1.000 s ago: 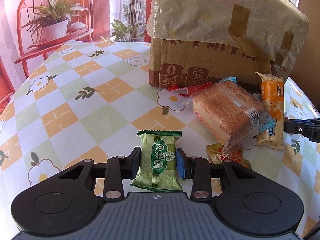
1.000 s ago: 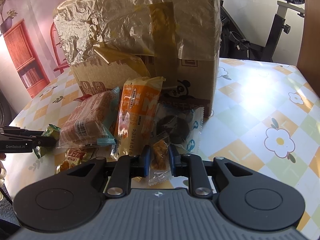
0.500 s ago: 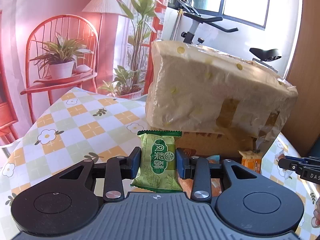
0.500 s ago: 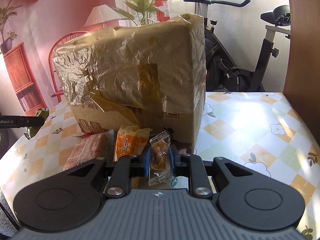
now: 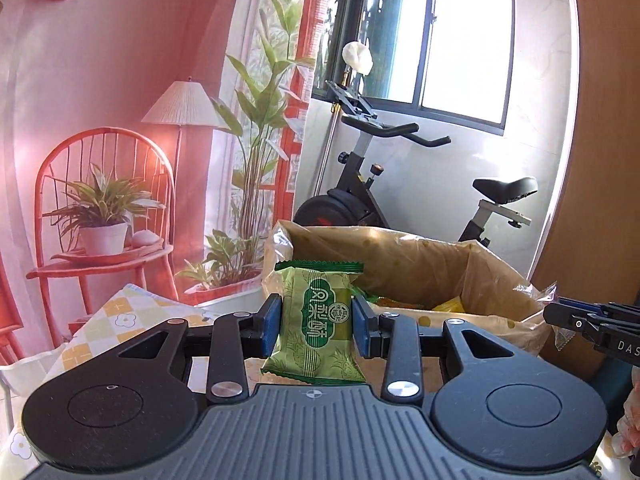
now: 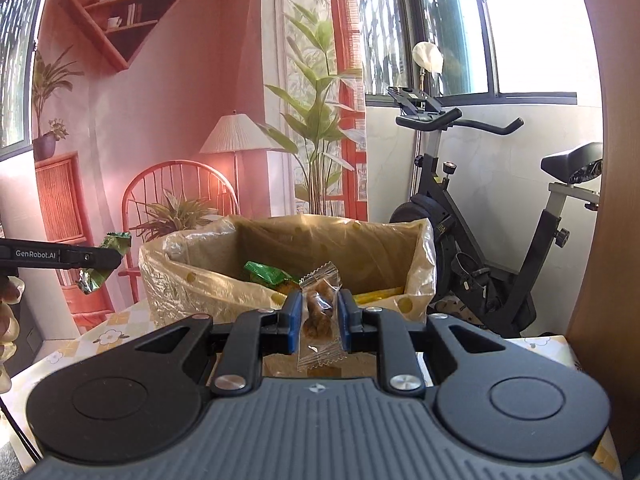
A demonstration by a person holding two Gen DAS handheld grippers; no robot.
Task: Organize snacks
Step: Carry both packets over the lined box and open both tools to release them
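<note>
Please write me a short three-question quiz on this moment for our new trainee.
1. True or false: the left gripper holds a green snack packet.
2. What does the right gripper grip? A) an orange packet B) a clear-wrapped brown snack C) nothing
3. Fill in: the cardboard box is lined with a ____ bag and already holds snacks.

Key: 1 true; 2 B; 3 plastic.
</note>
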